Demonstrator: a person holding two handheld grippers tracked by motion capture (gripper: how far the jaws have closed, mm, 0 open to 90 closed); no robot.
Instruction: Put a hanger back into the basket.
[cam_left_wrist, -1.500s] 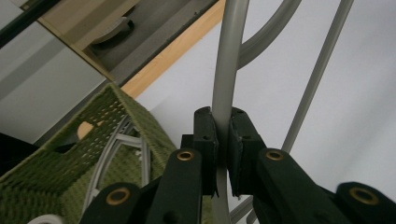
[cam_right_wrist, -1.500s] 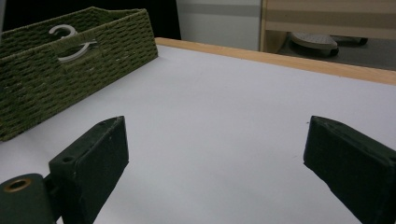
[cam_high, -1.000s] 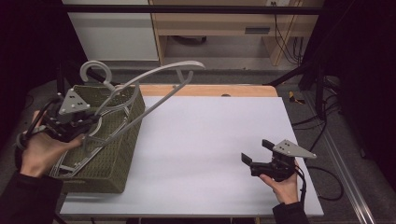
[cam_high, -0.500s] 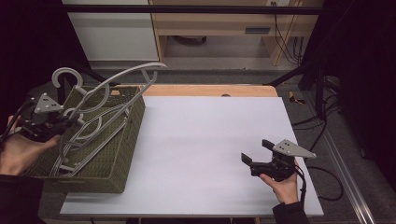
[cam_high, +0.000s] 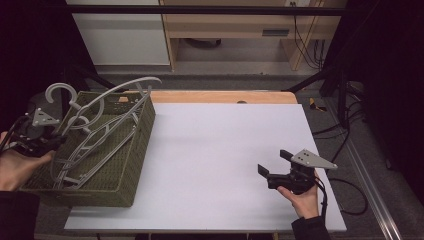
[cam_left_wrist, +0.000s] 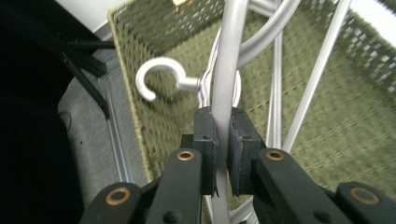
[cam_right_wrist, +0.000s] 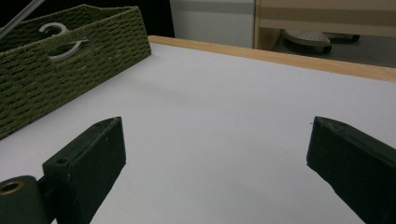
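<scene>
Hangers: several grey, count unclear; one basket (cam_high: 131, 170); left gripper (cam_left_wrist: 223, 140) clamps hanger (cam_left_wrist: 229, 70).

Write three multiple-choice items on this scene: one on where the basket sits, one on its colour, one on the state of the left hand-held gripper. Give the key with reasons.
1. Where does the basket sit on the table?
A. at its left edge
B. in its middle
C. at its right edge

2. What colour is the basket?
A. red
B. olive green
C. white

3. How is the left hand-held gripper?
A. open over bare table
B. shut on a grey hanger
C. shut on a cable

Key: 1 A, the high view shows it at the left; 2 B, its weave is green; 3 B, the pads press on the hanger's bar.
</scene>
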